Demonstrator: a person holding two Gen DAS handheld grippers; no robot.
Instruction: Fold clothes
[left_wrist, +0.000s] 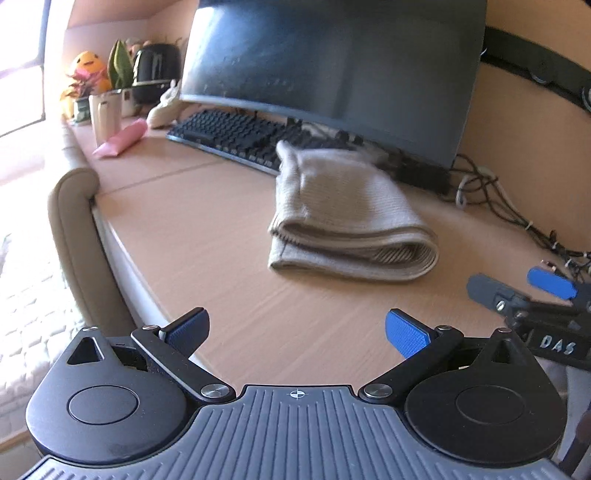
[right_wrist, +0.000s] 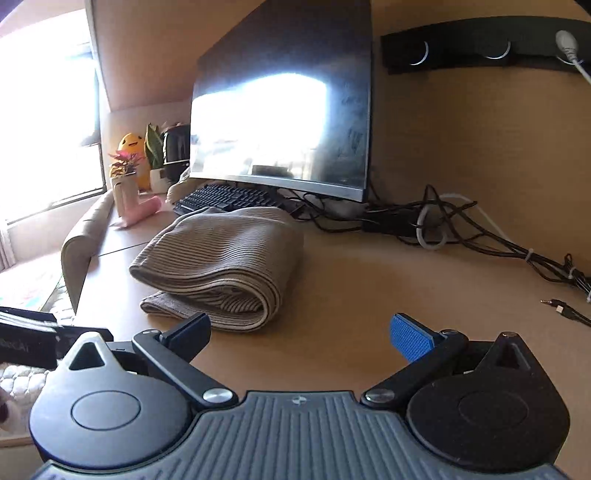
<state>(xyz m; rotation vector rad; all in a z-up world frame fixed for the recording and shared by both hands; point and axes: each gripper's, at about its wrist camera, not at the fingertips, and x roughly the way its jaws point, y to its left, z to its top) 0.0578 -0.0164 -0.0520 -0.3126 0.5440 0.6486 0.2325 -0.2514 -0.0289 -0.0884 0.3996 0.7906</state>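
I see the beige ribbed garment (left_wrist: 351, 218) folded into a thick bundle on the wooden desk (left_wrist: 207, 236), its far end lying just in front of the black keyboard (left_wrist: 229, 134) under the dark monitor (left_wrist: 332, 62). My left gripper (left_wrist: 297, 332) hangs spread wide over bare desk, nothing between its pads. My right gripper (right_wrist: 301, 334) is likewise released and empty, its left finger just before the bundle's near fold. Tangled cables (right_wrist: 480, 229) lie to the right.

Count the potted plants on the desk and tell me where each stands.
2, both at the desk's far left corner: a pink-leaved plant in a pale pot at the front, and a green upright-leaved plant in a white pot behind it, beside the yellow plush toy. Others may be hidden.
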